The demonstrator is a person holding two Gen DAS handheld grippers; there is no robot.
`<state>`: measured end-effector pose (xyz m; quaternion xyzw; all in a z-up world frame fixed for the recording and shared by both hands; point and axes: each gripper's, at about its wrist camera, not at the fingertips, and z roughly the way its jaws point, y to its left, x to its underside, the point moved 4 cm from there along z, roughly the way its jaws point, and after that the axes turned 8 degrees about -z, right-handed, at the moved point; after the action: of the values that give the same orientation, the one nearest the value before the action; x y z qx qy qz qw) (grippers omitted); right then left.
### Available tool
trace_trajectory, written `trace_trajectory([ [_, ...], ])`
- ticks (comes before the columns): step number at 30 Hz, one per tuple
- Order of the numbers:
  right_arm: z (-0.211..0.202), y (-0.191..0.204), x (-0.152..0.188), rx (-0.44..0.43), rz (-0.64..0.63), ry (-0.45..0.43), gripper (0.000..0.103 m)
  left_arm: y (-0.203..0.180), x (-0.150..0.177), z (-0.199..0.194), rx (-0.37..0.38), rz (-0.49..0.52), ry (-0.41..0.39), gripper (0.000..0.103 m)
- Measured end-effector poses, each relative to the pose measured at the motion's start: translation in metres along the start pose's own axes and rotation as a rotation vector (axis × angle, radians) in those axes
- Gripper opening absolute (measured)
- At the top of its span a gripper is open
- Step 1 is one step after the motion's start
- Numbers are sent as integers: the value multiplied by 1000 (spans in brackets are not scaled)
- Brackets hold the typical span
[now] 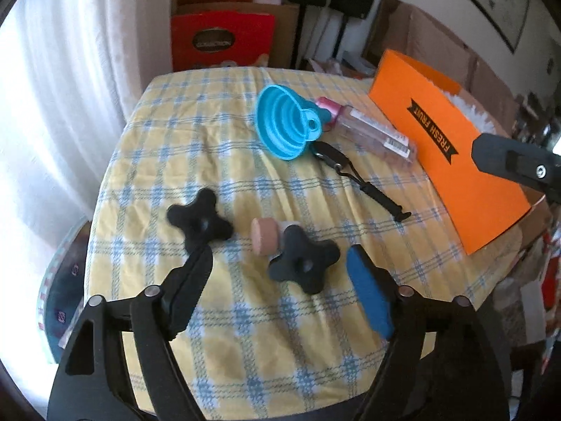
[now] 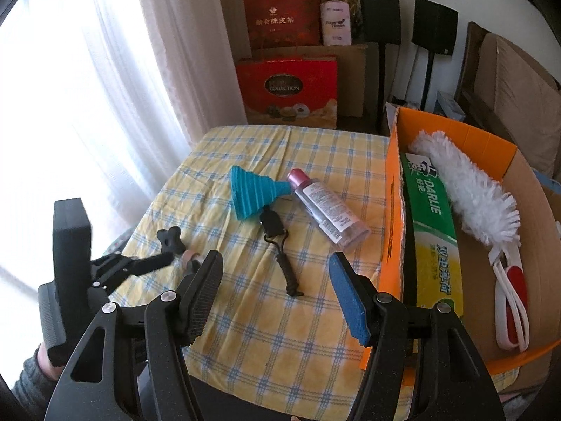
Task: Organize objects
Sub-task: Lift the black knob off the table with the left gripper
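Right wrist view alone shows duster (image 2: pixel 466 189) inside orange box (image 2: pixel 394 210); both grippers' fingers released, nothing between.

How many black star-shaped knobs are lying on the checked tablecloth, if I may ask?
2. One knob lies toward the tablecloth's left side; the other sits right of it, touching a pink cylinder. The orange box may hide more.
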<state>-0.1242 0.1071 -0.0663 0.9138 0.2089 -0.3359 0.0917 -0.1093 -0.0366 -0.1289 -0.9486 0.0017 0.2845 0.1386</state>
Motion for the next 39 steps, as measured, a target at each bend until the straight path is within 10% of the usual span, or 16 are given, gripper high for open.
trace_trajectory([
  [3,1,1,1,-6,0,0,66,5,3,-2,20,-26,6,75],
  [6,4,2,3,-11,-1,4,66,4,6,4,30,-31,34,53],
  [23,3,-4,9,-14,13,12,66,-23,3,16,3,87,46,41],
  [39,20,25,-4,-57,-60,17,66,37,-3,-50,-8,-83,-43,41],
])
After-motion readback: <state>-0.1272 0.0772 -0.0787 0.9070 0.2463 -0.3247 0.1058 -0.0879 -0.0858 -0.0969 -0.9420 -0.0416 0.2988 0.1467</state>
